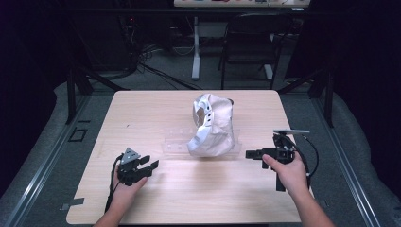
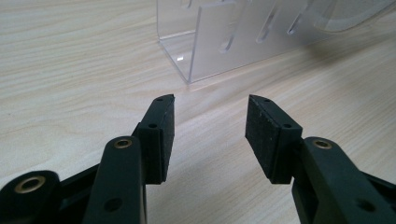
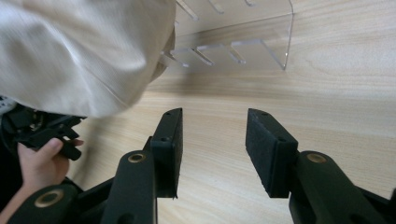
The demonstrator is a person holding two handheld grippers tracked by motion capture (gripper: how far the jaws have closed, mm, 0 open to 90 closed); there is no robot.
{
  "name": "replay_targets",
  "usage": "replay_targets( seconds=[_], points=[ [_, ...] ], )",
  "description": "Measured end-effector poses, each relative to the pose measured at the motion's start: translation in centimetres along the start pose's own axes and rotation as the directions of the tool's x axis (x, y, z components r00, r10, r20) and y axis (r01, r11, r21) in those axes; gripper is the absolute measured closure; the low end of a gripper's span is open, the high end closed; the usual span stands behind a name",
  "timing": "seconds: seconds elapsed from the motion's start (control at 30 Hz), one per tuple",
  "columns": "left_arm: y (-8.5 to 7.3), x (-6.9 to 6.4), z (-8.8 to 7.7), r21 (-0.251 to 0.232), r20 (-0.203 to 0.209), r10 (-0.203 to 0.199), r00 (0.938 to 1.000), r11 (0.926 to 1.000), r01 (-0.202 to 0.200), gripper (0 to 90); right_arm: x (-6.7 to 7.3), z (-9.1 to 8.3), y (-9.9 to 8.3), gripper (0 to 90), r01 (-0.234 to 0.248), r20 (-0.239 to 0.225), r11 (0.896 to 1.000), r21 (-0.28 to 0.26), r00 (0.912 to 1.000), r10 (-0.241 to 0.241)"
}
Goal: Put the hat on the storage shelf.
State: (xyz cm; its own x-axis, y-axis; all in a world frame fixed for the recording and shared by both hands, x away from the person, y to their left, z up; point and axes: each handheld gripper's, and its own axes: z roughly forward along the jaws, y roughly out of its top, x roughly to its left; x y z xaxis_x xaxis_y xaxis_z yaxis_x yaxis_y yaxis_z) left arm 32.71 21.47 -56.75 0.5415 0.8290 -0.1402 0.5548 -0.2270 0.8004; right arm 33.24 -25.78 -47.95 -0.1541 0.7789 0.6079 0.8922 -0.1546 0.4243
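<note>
The right gripper point(image 1: 251, 153) lies level just above the table point(image 1: 142, 113), held pistol-fashion in the right hand point(image 1: 289, 171), its jaws parted to a middling gap with nothing between them. They point toward the person's left, straight at the near end of the clear rack point(image 1: 176, 144) and the cap point(image 1: 212, 125) that sits on it. In the right gripper view the cap point(image 3: 79, 51) fills the upper left, just beyond the fingertips and not touching them, while the rack point(image 3: 243, 42) stretches away ahead with its slotted walls showing.

That is the relation the next move likely turns on: the rack's long axis runs across the table, left to right, and the cap sits toward its right end (so the right gripper is plainly the nearer one). A short push along the jaws' own line would bring the pads to the cap's lower edge; the pale fabric looks soft and may fold rather than lift cleanly.

The left gripper point(image 1: 147, 165) rests low on the table near the front left, jaws wide and empty, aimed at the rack's left end. In its own view the rack's corner point(image 2: 187, 51) stands near but apart from the pads, bare wood between. It is well placed to steady the rack, less so to reach the cap.
</note>
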Motion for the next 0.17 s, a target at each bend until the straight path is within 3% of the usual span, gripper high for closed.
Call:
replay_targets(
  seconds=[0.07, 0.13, 0.17],
  points=[
    [0.0, -0.2, 0.1, -0.002, 0.003, 0.009, 1.0, 1.0, -0.009, 52.3, -0.7, 0.5, -2.3, 57.0, 0.056, 0.03, 0.997, -0.058, 0.9981, -0.054],
    [0.0, -0.8, 0.2, -0.01, 0.019, 0.026, 0.9995, 0.9996, -0.025, 51.9, -1.4, 0.9, -3.9, 55.9, 0.109, 0.072, 0.987, -0.119, 0.9923, -0.101],
    [0.0, -0.8, 0.2, -0.01, 0.019, 0.026, 0.9995, 0.9996, -0.025, 51.6, -1.4, 0.9, -3.9, 55.9, 0.109, 0.072, 0.987, -0.119, 0.9923, -0.101]
  ],
)
